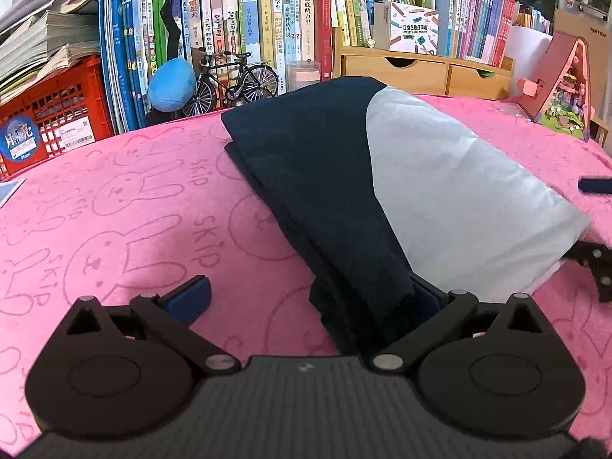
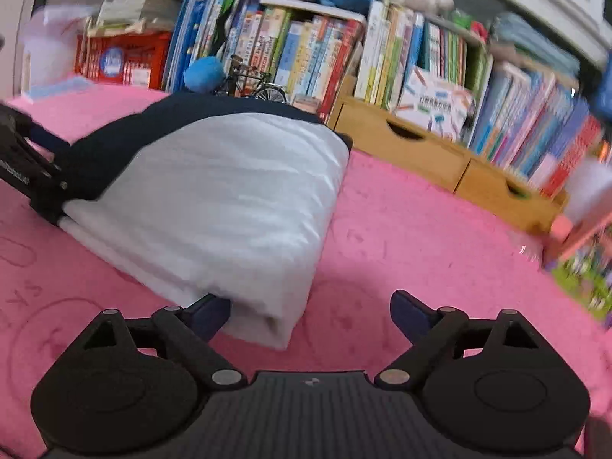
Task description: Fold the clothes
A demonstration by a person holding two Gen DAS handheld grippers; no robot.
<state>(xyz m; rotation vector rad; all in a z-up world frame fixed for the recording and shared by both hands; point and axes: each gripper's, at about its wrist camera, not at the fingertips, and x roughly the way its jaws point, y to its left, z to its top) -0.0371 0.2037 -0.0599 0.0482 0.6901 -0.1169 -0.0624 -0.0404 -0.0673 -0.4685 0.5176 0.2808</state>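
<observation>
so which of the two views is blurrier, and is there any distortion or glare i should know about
The right wrist view is blurrier: the books at its right edge smear with motion, while the folded garment stays fairly clear. The left wrist view is sharp, book spines readable. Both bend straight lines, fisheye style, so the pink cover bulges. No strong glare in either; light is soft and even.

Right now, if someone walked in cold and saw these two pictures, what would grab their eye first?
Probably the folded garment, navy on one side and white on the other, lying in the middle of the bright pink rabbit-print cloth. Next, the open left gripper at its near navy end and the open right gripper at its white corner. Behind, a crowded wall of books with a small model bicycle in front.
</observation>
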